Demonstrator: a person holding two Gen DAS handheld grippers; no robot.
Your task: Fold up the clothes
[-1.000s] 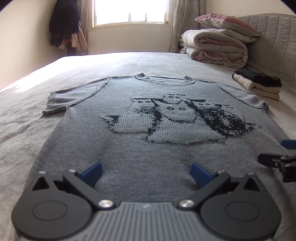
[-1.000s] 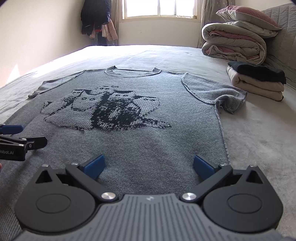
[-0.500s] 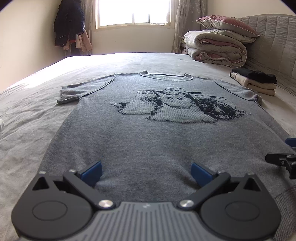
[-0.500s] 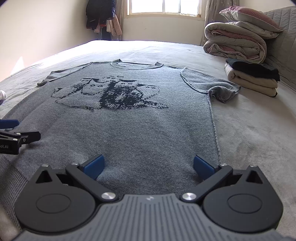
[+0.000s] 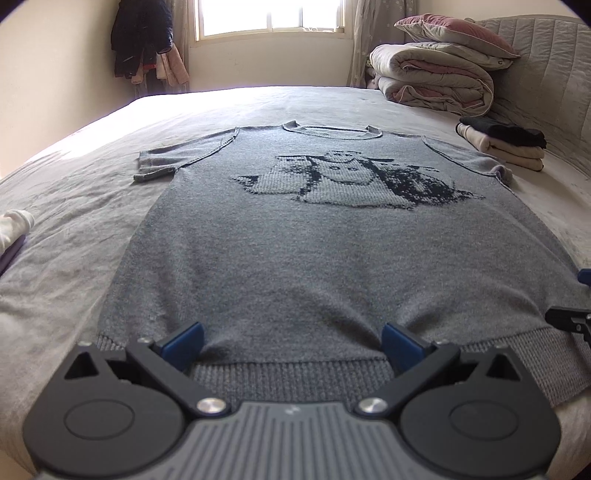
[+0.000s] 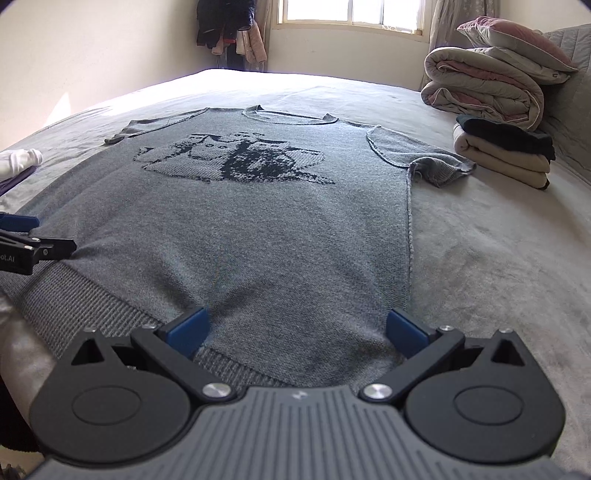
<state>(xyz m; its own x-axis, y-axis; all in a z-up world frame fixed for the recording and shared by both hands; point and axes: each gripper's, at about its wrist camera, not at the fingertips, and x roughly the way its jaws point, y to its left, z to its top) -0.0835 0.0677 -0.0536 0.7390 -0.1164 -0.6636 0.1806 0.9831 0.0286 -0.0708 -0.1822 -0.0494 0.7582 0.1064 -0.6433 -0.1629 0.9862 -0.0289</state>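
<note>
Looking along my left gripper (image 5: pixel 291 345), I see its blue fingers spread wide apart over the ribbed hem of the grey knit sweater (image 5: pixel 325 236), gripping nothing. The sweater lies flat and face up on the grey bedspread (image 5: pixel 74 229), neck hole toward the window (image 5: pixel 269 16), both short sleeves spread out, a dark-and-pale knitted animal picture across the chest. My right gripper (image 6: pixel 295 332) is likewise wide apart, poised over the hem near the sweater's right side seam; I cannot tell whether either gripper's pads touch the knit. Each gripper's tip shows at the edge of the other's view, so they sit side by side along the hem. Beyond the right sleeve rests a stack of folded clothes (image 6: pixel 506 155), cream below, black on top, with rolled quilts (image 6: pixel 484 88) and a pillow (image 6: pixel 517 40) behind. Some white cloth (image 5: pixel 14 227) lies at the left edge of the bed.
</note>
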